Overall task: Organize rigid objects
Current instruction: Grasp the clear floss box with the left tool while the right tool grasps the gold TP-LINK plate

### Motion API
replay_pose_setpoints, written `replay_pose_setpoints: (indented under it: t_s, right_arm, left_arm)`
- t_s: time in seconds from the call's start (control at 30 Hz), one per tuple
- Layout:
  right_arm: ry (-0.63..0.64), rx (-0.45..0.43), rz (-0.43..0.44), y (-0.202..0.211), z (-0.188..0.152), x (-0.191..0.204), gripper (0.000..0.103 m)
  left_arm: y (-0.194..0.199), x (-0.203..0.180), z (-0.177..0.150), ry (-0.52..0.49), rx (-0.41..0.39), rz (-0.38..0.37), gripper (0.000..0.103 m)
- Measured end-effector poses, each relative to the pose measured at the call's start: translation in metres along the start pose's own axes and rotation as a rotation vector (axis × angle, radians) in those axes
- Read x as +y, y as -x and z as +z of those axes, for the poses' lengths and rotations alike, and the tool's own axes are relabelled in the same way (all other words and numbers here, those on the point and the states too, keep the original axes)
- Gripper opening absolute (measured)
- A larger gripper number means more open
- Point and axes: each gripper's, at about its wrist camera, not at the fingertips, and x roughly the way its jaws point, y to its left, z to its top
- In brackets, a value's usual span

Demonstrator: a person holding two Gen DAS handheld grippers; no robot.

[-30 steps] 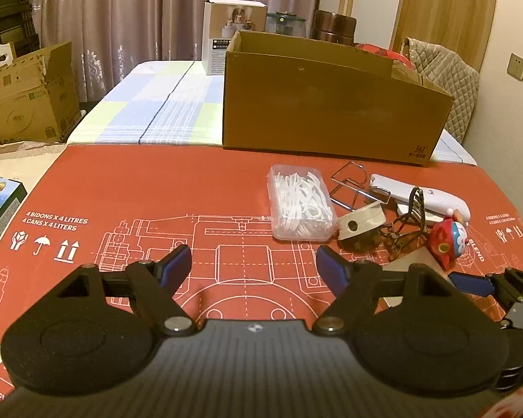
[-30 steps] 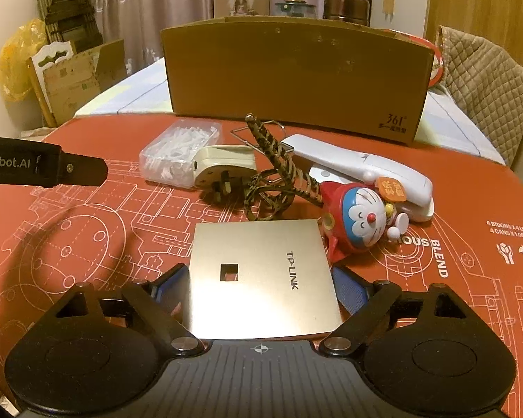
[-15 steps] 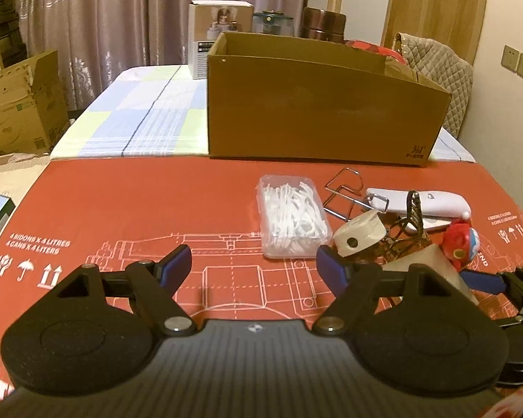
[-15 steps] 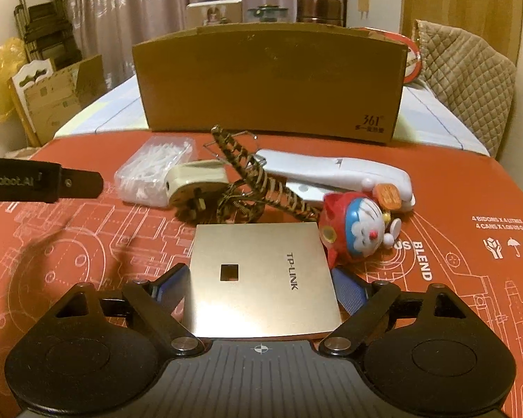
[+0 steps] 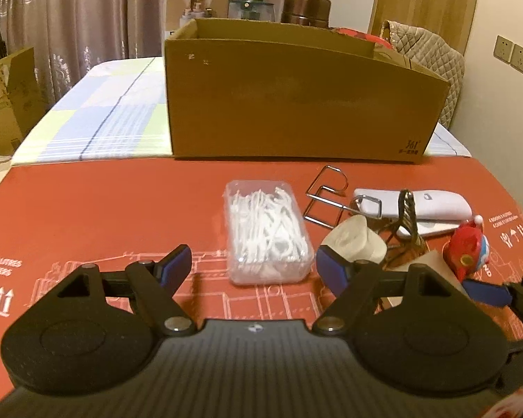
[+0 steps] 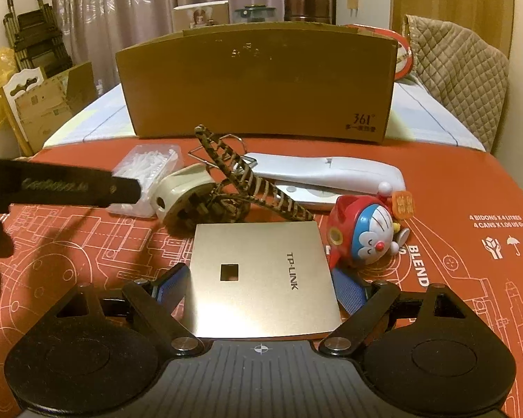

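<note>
Only the right wrist view showed the flat gold TP-LINK panel [image 6: 261,275] whole, held in the right claw [image 6: 259,284]; the left claw [image 5: 252,266] gaped wide, empty.

Warm, yellowish indoor light; both views moderately dim. Red table mat [image 5: 122,209] evenly lit. Soft glare on the gold panel [image 6: 261,278], brightest along its near edge. Left gripper arm [image 6: 62,186] crosses the right wrist view blurred, out of focus, and casts a diffuse shadow on the mat below it. Fisheye bowing strong: cardboard box [image 6: 258,83] top edge curves. Dark vignette at the corners. Curtain [image 5: 87,17] and background soft, slightly noisy. Left wrist view slightly smeared at the lower edge.
</note>
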Motion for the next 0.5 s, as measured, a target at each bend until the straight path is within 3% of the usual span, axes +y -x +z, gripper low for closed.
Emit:
replay_pose_setpoints:
  t_s: [0.1, 0.23, 0.5]
  right_arm:
    - [-0.003, 0.001, 0.003, 0.000, 0.000, -0.001, 0.085]
    - [-0.004, 0.006, 0.006, 0.000, 0.000, -0.001, 0.085]
    - [-0.005, 0.021, 0.026, 0.008, 0.001, 0.002, 0.085]
  left_arm:
    - [-0.011, -0.002, 0.002, 0.000, 0.011, 0.002, 0.074]
    - [-0.018, -0.005, 0.003, -0.015, 0.026, 0.003, 0.054]
    - [0.019, -0.006, -0.020, -0.052, 0.077, 0.047, 0.052]
